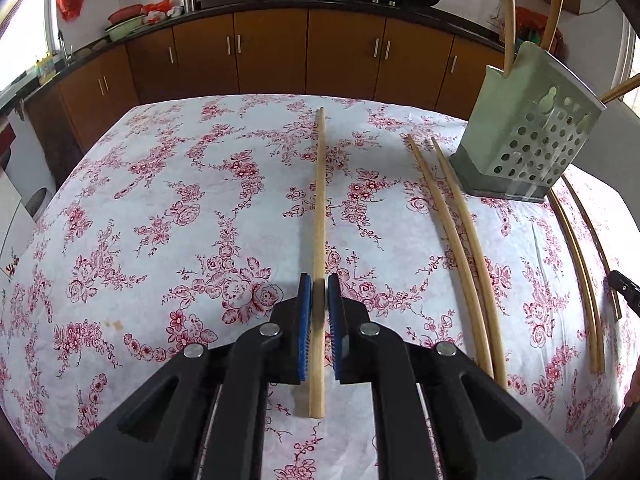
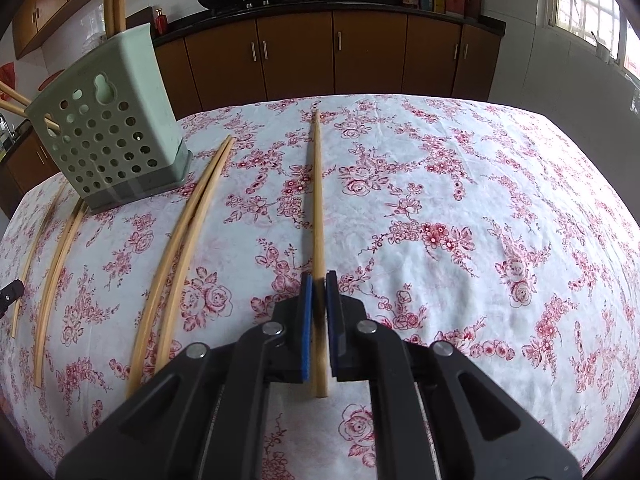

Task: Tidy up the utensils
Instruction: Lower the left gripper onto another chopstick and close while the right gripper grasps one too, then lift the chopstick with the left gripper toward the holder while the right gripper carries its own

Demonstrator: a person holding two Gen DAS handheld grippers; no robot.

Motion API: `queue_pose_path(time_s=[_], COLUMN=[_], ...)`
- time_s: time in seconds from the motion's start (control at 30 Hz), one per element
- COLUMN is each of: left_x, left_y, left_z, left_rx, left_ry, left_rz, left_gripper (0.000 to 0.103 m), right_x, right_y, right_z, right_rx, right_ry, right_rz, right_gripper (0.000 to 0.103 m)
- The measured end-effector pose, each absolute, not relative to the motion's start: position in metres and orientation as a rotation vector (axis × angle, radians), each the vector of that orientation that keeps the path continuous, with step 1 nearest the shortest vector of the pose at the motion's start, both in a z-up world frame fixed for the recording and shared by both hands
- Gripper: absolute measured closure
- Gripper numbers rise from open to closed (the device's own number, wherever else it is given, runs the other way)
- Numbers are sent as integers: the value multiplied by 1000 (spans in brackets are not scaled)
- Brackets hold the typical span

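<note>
In the left wrist view, the left gripper (image 1: 319, 286) was clamped on a chopstick (image 1: 319, 184) that ran forward from between its blue pads over the floral tablecloth (image 1: 160, 200); two loose chopsticks (image 1: 452, 232) lay to its right, near the green holder (image 1: 528, 132).

In the right wrist view, the right gripper (image 2: 319, 282) was likewise closed on a second chopstick (image 2: 318, 192), the holder (image 2: 108, 120) standing to its left.

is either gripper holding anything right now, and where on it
Left gripper and right gripper each clamp one chopstick near its thick end.
</note>
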State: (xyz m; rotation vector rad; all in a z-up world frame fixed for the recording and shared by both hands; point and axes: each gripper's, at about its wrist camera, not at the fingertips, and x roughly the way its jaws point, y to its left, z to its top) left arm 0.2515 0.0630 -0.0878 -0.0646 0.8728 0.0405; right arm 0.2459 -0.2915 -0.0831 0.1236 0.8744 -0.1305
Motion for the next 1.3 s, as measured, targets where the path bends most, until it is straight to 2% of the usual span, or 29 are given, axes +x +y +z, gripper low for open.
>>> queue_pose_path(time_s=[0.93,1.3], left_x=[249,226], left_y=[68,58], left_z=[-87,-86], left_rx=[-96,-49], left_ry=[871,877], left_rz=[26,0], left_gripper=[93,93], right_x=[244,225], right_y=[-290,-289], right_z=[-83,-83], right_rx=[116,115], right_ry=[875,875], right_rz=[-130,-120], right_gripper=[94,94])
